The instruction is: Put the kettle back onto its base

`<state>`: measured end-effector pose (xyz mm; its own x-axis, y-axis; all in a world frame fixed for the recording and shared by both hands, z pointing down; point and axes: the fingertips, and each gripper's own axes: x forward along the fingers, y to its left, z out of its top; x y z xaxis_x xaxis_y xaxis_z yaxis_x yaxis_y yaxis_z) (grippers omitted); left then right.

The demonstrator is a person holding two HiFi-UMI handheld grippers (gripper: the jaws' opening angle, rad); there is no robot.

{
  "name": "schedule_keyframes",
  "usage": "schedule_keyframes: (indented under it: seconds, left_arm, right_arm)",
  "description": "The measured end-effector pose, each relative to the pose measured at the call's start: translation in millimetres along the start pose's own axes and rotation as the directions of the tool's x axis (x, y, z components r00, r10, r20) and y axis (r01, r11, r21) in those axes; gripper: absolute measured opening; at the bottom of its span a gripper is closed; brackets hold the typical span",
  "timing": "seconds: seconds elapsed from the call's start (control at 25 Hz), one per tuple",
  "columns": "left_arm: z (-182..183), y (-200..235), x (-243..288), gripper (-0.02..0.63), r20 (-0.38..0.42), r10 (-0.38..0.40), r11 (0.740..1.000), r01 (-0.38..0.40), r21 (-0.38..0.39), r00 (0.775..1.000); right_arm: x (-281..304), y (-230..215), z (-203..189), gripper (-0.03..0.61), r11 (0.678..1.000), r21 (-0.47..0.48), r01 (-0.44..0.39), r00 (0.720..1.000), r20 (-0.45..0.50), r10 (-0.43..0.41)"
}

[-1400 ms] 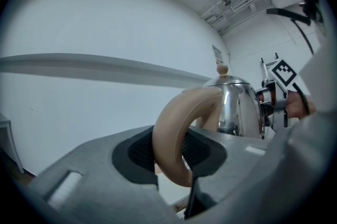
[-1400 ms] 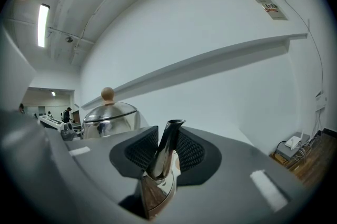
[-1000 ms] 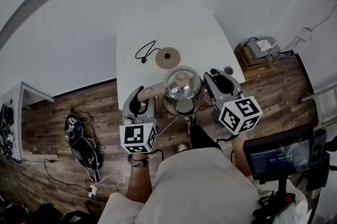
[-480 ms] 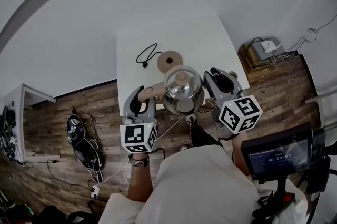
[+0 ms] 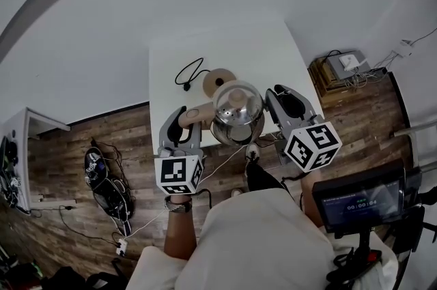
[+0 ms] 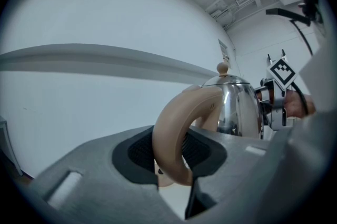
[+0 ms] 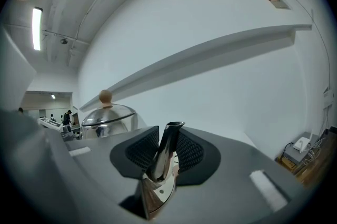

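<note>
The left gripper [image 5: 180, 126] has its jaws clamped on the tan handle [image 6: 174, 123]. The round base [image 5: 218, 79] lies bare on the bench [image 5: 273, 50]. The kettle [image 5: 237, 111] is held in the air over the bench's near edge, just short of the base and not yet seated. Its lid is on, so the contents are hidden. The right gripper [image 5: 285, 103] has its jaws pinching the spout [image 7: 164, 149]. Remaining steps: align the kettle over the base, then lower it.

The kettle [image 5: 237, 111] is mirror-bright silver, with a tan handle [image 6: 176, 128] and knob [image 5: 235, 99]. Its base [image 5: 217, 80] is tan, with a black cord [image 5: 189, 71]. The desk [image 5: 266, 56] is white. The left gripper [image 5: 183, 123] and right gripper [image 5: 280, 96] are grey, with black meshed pads and black-and-white square markers.
</note>
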<state>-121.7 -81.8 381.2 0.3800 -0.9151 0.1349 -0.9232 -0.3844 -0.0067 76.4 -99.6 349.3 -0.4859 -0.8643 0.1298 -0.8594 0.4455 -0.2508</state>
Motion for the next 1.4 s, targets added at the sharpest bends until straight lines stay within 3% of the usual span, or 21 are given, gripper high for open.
schedule_keyframes:
  seconds: [0.2,0.44,1.12,1.4]
  left_arm:
    - [-6.2,1.0,1.4,0.121,-0.01,0.004,1.0,-0.004,-0.002,1.0]
    - [-15.0,8.2,41.2,0.121,-0.04,0.01,1.0,-0.011,-0.017,0.999]
    - [-17.9,28.3,37.9,0.121,-0.042,0.06,0.997,-0.062,-0.035,0.997]
    - [-40.6,86.0,135.7,0.121,-0.112,0.086,0.995,-0.092,-0.05,0.99]
  right_arm:
    - [2.8,-2.2,-7.5,0.094,1.0,0.013,-0.005,1.0,-0.01,0.006]
    - [36.9,-30.7,-8.7,0.091,1.0,0.021,-0.008,0.999,-0.033,0.009]
    - [57.3,-17.4,-8.5,0.089,0.999,0.004,-0.054,0.998,-0.037,0.054]
    - [170.6,-63.6,-23.7,0.089,0.996,0.052,-0.065,0.991,-0.11,0.071]
